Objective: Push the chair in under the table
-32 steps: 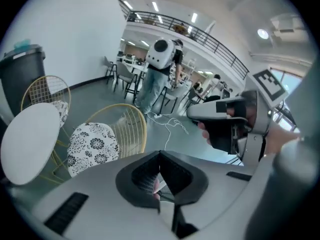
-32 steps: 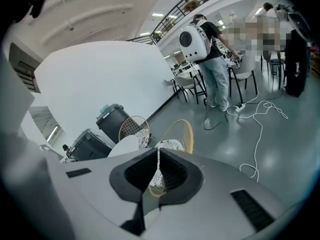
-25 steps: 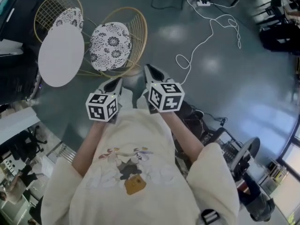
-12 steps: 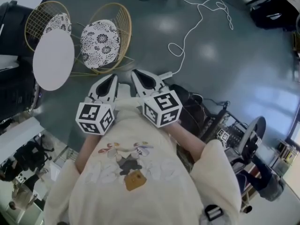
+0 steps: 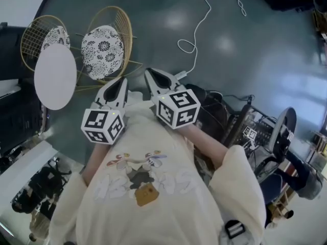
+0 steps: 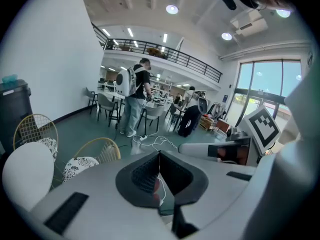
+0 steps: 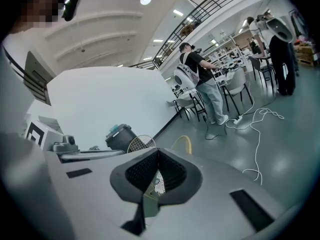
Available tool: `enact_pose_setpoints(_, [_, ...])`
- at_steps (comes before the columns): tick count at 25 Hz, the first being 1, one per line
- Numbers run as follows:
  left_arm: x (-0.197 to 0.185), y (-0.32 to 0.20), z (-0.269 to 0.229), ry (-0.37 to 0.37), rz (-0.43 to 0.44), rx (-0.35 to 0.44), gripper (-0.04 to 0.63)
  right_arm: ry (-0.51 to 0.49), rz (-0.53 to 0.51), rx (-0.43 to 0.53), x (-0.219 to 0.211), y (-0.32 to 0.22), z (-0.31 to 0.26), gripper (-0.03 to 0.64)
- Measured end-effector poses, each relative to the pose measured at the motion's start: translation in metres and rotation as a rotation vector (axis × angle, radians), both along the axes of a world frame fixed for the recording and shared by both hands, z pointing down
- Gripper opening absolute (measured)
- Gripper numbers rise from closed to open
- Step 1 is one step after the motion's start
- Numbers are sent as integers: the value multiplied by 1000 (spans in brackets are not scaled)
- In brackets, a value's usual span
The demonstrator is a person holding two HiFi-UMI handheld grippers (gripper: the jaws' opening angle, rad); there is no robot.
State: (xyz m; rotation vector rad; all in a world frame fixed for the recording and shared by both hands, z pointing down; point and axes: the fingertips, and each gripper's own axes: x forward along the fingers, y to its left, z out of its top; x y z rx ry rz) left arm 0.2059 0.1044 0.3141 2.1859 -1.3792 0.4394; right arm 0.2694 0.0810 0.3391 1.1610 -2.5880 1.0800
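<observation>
Left tool point(image 5: 120, 83) and right tool point(image 5: 153, 76): both closed right down, nothing between the jaws. Held side by side close in front of the cream shirt point(image 5: 148, 172), pointing roughly toward the chair point(image 5: 103, 46). No contact with anything yet.

Chair: gold wire shell with a patterned seat, standing on the floor point(image 5: 245, 75) just beside the round white bench point(image 5: 55, 75). Apparently not tucked under it, and well apart from both tools. Second chair point(image 5: 45, 34) of the same kind at the bench's far side.

Likely trouble from here:

- Closed tips against an open wire back: easy to poke between the wires or skid off the curved rim. Safer, probably, to press the flat of a tool on the top rim.
- Pushed high or off-centre, probably tips or spins instead of sliding straight, being so light.
- Shoved too hard, may drive the legs into the bench's base, hidden here beneath the top, and knock the small bench into the second chair.
- White cable point(image 5: 196, 32) looping over the floor to the right: a trip or snag risk when stepping forward.
- Aimed by eye alone from this far back, could land on the bench edge rather than the chair.
</observation>
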Motion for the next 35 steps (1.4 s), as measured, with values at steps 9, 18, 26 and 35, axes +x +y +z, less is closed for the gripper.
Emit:
enact_pose_setpoints(9, [8, -6, -2, -16, 77, 1, 9, 7, -43, -96, -17, 8, 14, 8])
enact_pose_setpoints(18, [-7, -21, 4, 10, 48, -9, 9, 83, -100, -69, -38, 0, 15, 8])
enact_pose_setpoints(26, [-10, -19, 8, 10, 83, -31, 9, 112, -69, -45, -42, -2, 12, 8])
enact_pose_setpoints(35, [-26, -25, 11, 29, 20, -41, 9, 119, -75, -51, -46, -10, 15, 8])
